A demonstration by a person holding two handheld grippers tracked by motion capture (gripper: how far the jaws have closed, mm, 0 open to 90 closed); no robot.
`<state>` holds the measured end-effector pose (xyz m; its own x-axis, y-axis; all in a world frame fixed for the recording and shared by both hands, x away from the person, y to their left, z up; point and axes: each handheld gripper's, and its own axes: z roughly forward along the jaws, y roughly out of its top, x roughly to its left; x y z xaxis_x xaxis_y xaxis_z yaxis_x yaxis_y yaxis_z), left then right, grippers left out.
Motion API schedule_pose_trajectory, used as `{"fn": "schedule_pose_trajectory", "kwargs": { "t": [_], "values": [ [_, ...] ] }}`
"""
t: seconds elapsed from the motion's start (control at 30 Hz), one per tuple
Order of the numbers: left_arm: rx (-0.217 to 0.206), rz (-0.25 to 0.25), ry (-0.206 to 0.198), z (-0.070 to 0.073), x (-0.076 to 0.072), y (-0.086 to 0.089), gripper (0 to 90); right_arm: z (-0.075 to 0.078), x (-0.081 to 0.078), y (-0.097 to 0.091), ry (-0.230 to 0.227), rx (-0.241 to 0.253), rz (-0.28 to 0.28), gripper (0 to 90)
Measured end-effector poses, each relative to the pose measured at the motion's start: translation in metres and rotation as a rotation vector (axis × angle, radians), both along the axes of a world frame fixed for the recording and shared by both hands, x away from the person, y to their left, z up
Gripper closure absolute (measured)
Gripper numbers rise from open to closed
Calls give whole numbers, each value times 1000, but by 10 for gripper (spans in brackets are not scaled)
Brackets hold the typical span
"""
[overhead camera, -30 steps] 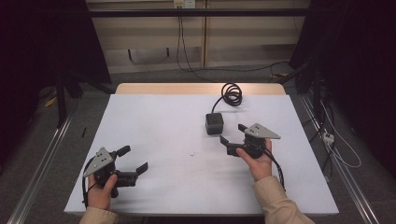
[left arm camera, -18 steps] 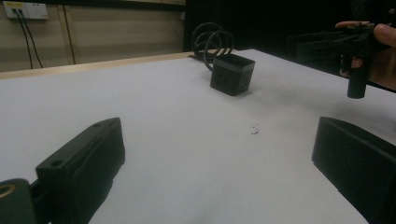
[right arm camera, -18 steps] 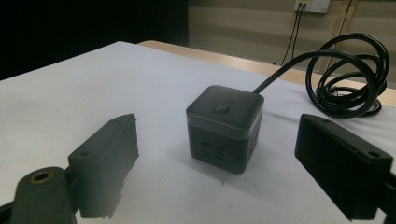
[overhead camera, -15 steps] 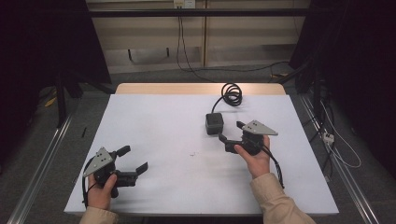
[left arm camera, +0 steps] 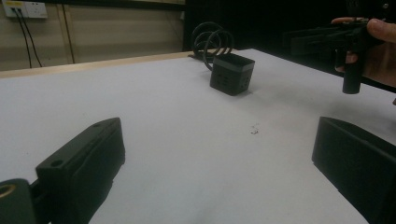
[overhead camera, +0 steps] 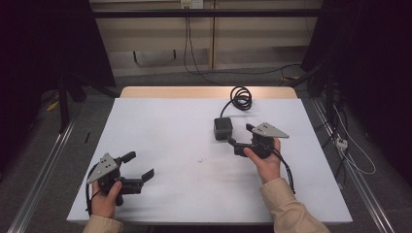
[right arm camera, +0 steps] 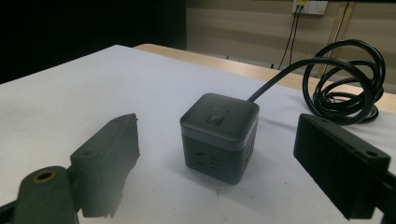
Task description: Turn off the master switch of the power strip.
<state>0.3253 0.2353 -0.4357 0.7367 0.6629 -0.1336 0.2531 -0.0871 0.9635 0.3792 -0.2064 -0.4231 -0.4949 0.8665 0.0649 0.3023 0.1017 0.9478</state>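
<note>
A dark grey cube power socket [overhead camera: 223,128] stands on the white table [overhead camera: 184,136], with its black cable coiled [overhead camera: 241,98] behind it. My right gripper [overhead camera: 240,134] is just right of the cube and points at it with its jaws wide open. In the right gripper view the cube [right arm camera: 219,135] stands upright a little beyond the two fingers [right arm camera: 109,158], with no contact, and the gripper [right arm camera: 217,130] holds nothing. My left gripper [overhead camera: 139,165] rests open and empty near the front left corner. From the left gripper [left arm camera: 217,135] view the cube [left arm camera: 231,73] is far off.
The coiled cable [right arm camera: 343,84] lies near the table's far wooden edge [overhead camera: 204,92]. A small dark speck [overhead camera: 200,158] marks the table's middle. In the left gripper view, the other hand and its gripper [left arm camera: 345,44] are at the upper right. Loose wires lie on the floor at right [overhead camera: 350,150].
My right gripper has edged slightly closer to the cube. The left gripper has not moved.
</note>
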Motion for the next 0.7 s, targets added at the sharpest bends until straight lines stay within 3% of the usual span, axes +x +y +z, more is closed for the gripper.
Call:
{"fn": "schedule_pose_trajectory", "kwargs": {
  "t": [0.7],
  "values": [
    [4, 0, 0, 0, 1, 0, 23, -1, 12, 0, 19, 5, 3, 215]
  ]
}}
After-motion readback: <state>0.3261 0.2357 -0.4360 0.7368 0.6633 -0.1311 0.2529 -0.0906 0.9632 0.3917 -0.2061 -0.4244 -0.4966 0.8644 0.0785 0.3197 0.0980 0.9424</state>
